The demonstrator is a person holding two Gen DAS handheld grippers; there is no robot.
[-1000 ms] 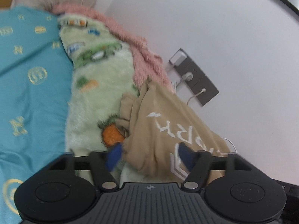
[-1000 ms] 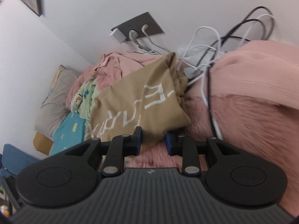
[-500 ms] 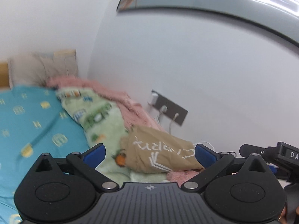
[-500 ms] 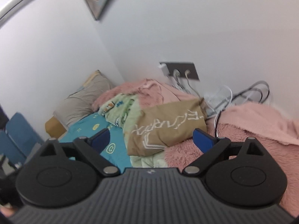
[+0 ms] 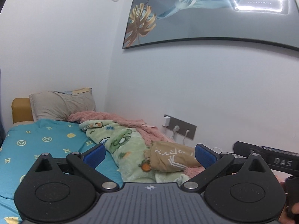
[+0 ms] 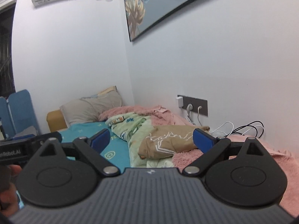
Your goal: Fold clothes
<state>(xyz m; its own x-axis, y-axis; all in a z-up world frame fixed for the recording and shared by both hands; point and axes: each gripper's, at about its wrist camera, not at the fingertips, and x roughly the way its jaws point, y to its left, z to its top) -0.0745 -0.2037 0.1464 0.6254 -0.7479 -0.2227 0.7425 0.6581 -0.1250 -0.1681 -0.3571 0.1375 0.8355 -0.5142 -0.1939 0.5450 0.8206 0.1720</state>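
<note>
A folded tan shirt [image 5: 172, 157] with white lettering lies on the blankets by the wall; it also shows in the right wrist view [image 6: 168, 141]. My left gripper [image 5: 149, 155] is open and empty, held back from the shirt and above the bed. My right gripper [image 6: 152, 140] is open and empty too, also well back from the shirt. The right gripper's body [image 5: 269, 158] shows at the right edge of the left wrist view.
A green cartoon blanket [image 5: 127, 147] and a pink fluffy blanket [image 6: 243, 156] lie along the wall. A teal sheet [image 5: 37, 145] covers the bed, with a grey pillow [image 5: 61, 104] at its head. A wall socket [image 6: 192, 105] with plugs and loose cables [image 6: 246, 128] sits behind the shirt.
Both grippers have opened, let go of the tan shirt and pulled back and up from it. The shirt now lies folded on the blankets.
</note>
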